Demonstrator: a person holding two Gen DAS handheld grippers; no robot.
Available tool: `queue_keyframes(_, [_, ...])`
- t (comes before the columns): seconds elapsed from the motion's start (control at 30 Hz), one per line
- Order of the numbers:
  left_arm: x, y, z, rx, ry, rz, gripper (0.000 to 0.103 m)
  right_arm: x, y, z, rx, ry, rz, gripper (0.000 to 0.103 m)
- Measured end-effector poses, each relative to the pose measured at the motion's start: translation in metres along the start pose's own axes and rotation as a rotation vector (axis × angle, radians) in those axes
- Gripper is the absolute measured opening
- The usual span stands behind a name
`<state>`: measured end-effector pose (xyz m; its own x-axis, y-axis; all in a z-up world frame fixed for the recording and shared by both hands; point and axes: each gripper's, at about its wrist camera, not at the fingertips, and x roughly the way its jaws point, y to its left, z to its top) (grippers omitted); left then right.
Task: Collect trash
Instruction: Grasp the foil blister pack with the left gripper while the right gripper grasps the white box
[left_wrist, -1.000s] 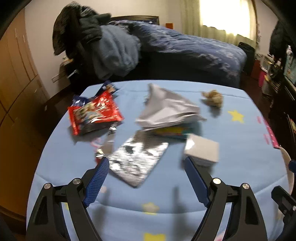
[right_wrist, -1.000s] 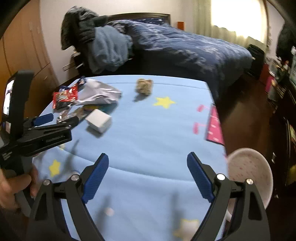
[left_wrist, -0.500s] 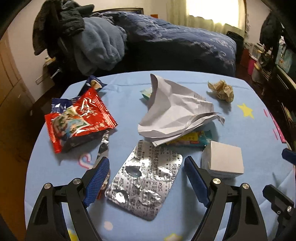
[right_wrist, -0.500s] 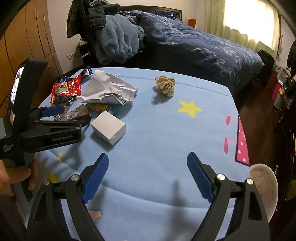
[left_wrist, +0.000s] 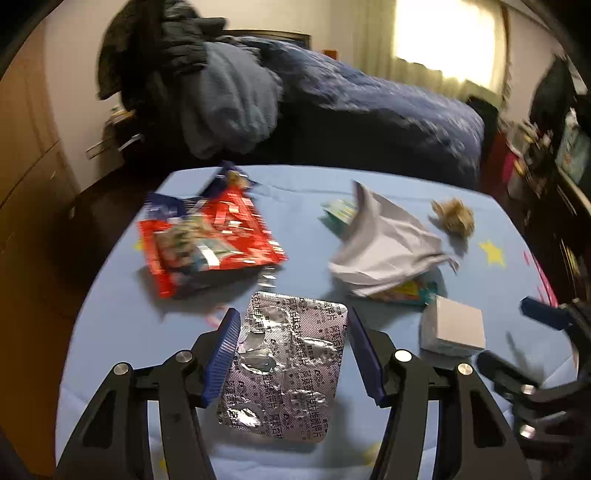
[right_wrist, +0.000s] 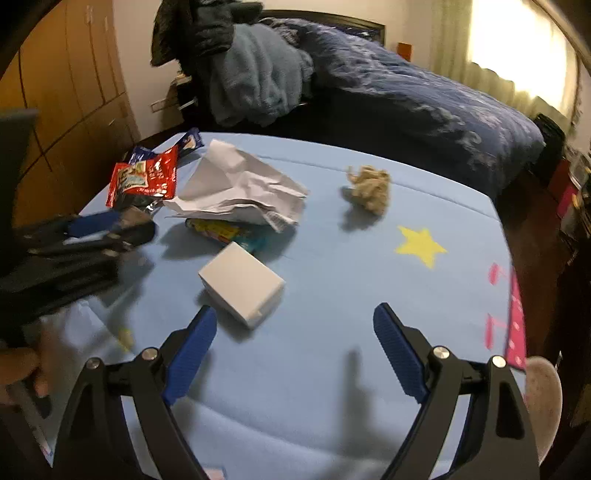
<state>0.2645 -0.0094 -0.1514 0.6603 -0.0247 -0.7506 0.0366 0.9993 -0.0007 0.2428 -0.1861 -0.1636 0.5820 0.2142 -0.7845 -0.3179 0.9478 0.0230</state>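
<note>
L claw (left_wrist: 291, 354) closing round foil blister pack (left_wrist: 284, 373), not yet gripping; R claw (right_wrist: 291, 347) wide, empty, nr white box (right_wrist: 242, 284)

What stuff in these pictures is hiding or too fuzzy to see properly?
- Colourful wrapper: right wrist view, mostly covered by the crumpled white paper.
- Red snack bag: left wrist view, its print is smeared by motion blur.
- Pink dotted bowl: right wrist view, cut off by the picture's edge and the right gripper's arm.
- Blister pack: left wrist view, between the closing left gripper's jaws; whether the pads touch it is unclear.
</note>
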Motion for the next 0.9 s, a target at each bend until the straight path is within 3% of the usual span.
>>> queue_keyframes(0.23, [-0.009,0.020,-0.005,-0.022,0.000,0.041,0.060,0.025,0.016,0.006,-0.035,0.035,0.028,0.086])
queue_keyframes(0.3, [-0.008,0.022,-0.007,-0.028,0.004,0.044,0.060,0.024,0.022,0.006,-0.063,0.023,0.022,0.077])
queue_keyframes(0.37, [-0.009,0.024,-0.008,-0.037,0.004,0.045,0.060,0.022,0.026,0.005,-0.077,0.023,0.039,0.055])
queue_keyframes(0.43, [-0.009,0.024,-0.008,-0.042,0.006,0.042,0.060,0.020,0.028,0.005,-0.088,0.027,0.034,0.052])
queue_keyframes(0.9, [-0.017,-0.010,-0.016,0.004,0.010,0.011,0.060,-0.007,0.001,-0.020,0.001,0.025,0.046,0.052])
